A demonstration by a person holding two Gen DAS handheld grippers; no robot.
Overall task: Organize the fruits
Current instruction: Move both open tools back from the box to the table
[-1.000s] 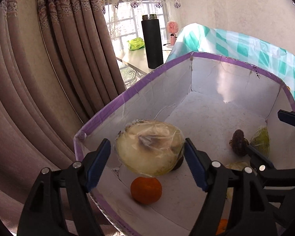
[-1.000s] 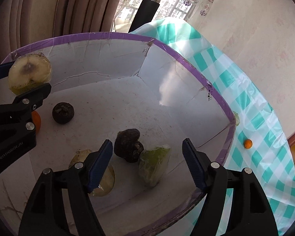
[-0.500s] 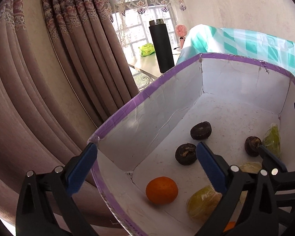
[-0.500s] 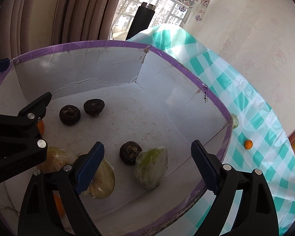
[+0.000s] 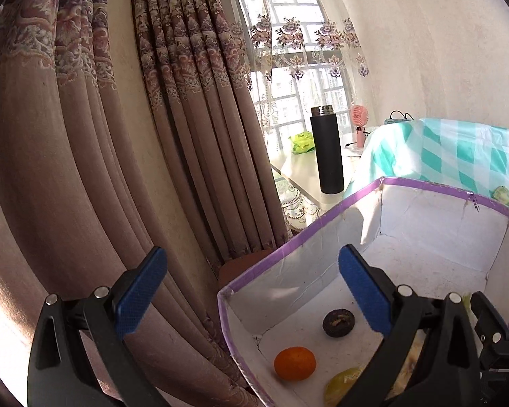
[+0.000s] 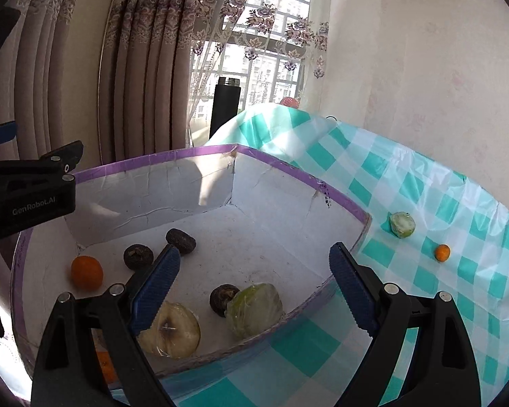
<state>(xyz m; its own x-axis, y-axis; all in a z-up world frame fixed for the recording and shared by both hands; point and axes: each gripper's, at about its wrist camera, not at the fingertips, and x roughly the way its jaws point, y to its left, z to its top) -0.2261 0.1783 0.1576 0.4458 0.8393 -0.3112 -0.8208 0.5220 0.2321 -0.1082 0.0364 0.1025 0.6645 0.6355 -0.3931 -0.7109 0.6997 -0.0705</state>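
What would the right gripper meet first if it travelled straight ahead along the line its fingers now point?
Probably the box's near right wall: the open right gripper aims slightly downward over that rim, toward the white floor inside. Depth is unclear; the wrapped green fruit lies just below that line.

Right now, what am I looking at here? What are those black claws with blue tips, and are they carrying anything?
They are two hand-held grippers, each with a camera looking along its fingers. One picture comes from the left gripper, the other from the right gripper. Both stand open and carry nothing. Below them is a white box with purple edging, holding an orange, dark round fruits and wrapped fruit halves. On the checked tablecloth lie a green fruit half and a small orange fruit.
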